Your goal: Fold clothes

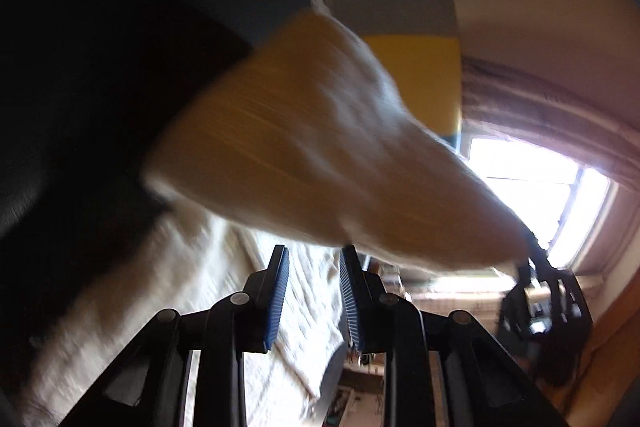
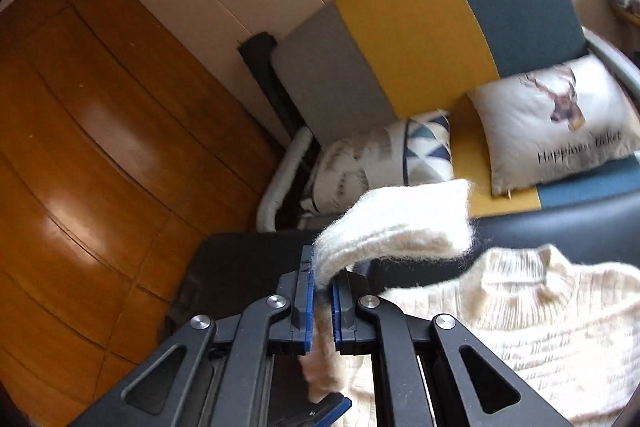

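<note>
Right wrist view has the right hand-held gripper [image 2: 323,303] up close, its blue pads [image 2: 308,311] pinched tight on a fuzzy cream sleeve [image 2: 400,223] that arcs up and curls over to the right. Just beyond, the cream knit sweater [image 2: 540,327] lies spread out, its ribbed collar towards the sofa [image 2: 420,27], which is banded grey, yellow and blue. Two cushions rest on the seat: a triangle-patterned one [image 2: 384,159] and a deer-print one [image 2: 560,123]. A wooden wardrobe [image 2: 100,127] fills the left. From the left wrist, the left hand-held gripper [image 1: 314,297] stands with its jaws apart over the sweater, holding nothing, and the blurred sleeve stretches across towards the bright window [image 1: 540,187].
</note>
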`<state>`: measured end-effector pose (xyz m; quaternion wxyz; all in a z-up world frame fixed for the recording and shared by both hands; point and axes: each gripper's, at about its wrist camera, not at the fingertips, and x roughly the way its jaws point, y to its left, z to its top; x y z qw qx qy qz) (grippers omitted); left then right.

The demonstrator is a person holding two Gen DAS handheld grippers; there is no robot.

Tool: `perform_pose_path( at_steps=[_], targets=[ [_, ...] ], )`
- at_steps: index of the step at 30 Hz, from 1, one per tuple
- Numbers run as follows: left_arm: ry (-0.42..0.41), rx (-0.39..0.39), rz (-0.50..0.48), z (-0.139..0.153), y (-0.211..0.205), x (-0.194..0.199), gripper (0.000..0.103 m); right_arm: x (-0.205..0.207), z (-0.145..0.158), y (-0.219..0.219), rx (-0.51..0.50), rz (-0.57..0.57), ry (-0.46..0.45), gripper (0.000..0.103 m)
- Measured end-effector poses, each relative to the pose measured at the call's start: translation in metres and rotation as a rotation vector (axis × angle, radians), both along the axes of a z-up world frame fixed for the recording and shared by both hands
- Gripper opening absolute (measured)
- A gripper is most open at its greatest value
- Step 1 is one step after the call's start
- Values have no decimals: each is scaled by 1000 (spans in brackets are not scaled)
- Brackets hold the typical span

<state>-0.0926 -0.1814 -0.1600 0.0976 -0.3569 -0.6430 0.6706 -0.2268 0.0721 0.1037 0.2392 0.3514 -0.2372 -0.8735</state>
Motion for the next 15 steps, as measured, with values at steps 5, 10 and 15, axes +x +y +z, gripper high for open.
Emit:
perform_pose_path(
  at_steps=[5, 10, 15],
  targets=[
    [-40, -15, 56, -10, -12, -5, 26, 13, 20, 30, -14, -33, 59, 7],
    [-72, -50, 67, -14, -13, -9, 27, 28, 14, 72, -19, -96, 52, 7],
    [-98, -100, 43, -13, -6, -12, 27, 47, -24, 118, 3, -176, -18, 7]
  ],
)
